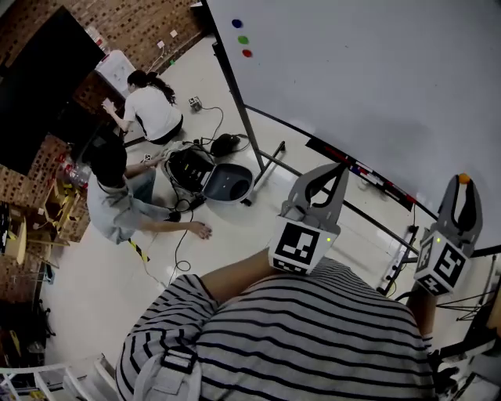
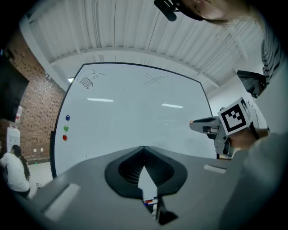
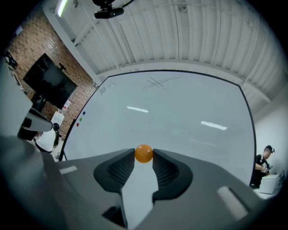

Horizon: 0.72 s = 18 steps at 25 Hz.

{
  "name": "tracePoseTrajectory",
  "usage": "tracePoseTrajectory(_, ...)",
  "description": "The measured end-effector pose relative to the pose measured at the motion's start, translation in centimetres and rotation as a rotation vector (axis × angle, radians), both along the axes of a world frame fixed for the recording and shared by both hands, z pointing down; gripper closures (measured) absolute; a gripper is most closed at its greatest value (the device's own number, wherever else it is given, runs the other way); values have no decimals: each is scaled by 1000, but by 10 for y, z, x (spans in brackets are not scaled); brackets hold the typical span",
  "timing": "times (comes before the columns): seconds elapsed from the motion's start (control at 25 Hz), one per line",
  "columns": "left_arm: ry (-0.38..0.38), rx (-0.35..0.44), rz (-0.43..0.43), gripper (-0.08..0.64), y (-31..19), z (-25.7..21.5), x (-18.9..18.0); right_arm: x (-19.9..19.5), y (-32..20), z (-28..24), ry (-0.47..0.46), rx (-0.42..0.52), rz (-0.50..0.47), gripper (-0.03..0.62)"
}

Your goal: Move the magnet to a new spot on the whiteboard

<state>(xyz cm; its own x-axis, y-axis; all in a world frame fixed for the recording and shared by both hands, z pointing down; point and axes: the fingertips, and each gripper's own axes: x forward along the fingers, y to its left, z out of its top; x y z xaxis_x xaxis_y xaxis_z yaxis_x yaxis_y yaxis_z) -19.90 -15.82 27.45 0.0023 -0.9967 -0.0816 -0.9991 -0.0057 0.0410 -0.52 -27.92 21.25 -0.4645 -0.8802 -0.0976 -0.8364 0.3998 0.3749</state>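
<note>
A round orange magnet (image 3: 143, 153) sits pinched between the tips of my right gripper (image 3: 143, 155), which is shut on it and held off the whiteboard (image 3: 171, 117). In the head view the orange magnet (image 1: 464, 178) shows at the tip of the right gripper (image 1: 464, 182), close to the whiteboard (image 1: 376, 86). My left gripper (image 1: 340, 167) is held lower, near the board's bottom edge, with its tips together and nothing in them. From the left gripper view its tips (image 2: 144, 148) meet, and the right gripper (image 2: 198, 123) shows at the right.
Blue (image 1: 237, 23), green (image 1: 243, 39) and red (image 1: 247, 53) magnets stick in a column at the board's left edge. A marker tray (image 1: 368, 174) runs under the board. Two people (image 1: 149, 106) crouch on the floor at left among cables and a round grey bin (image 1: 227, 184).
</note>
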Motion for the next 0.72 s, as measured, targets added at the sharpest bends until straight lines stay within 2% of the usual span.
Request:
tracePoseTrajectory(0.08, -2, 15, 9, 545, -22, 0, -17, -12, -26, -4, -2, 23, 30, 468)
tracePoseTrajectory(0.16, -3, 44, 42, 543, -33, 2, -17, -6, -34, -1, -13, 43, 73, 468)
tracePoseTrajectory(0.28, 60, 95, 90, 545, -37, -3, -16, 2, -30, 0, -24, 64, 129, 466)
tracePoseTrajectory(0.36, 81, 89, 104, 543, -43, -8, -26, -7, -32, -3, -12, 74, 144, 468)
tracePoseTrajectory(0.48, 28, 66, 120, 543, -56, -9, -36, -24, -41, -8, -5, 82, 133, 466)
tracePoseTrajectory(0.72, 49, 69, 148, 545, -65, -16, -31, -11, -46, -16, 0, 67, 190, 466)
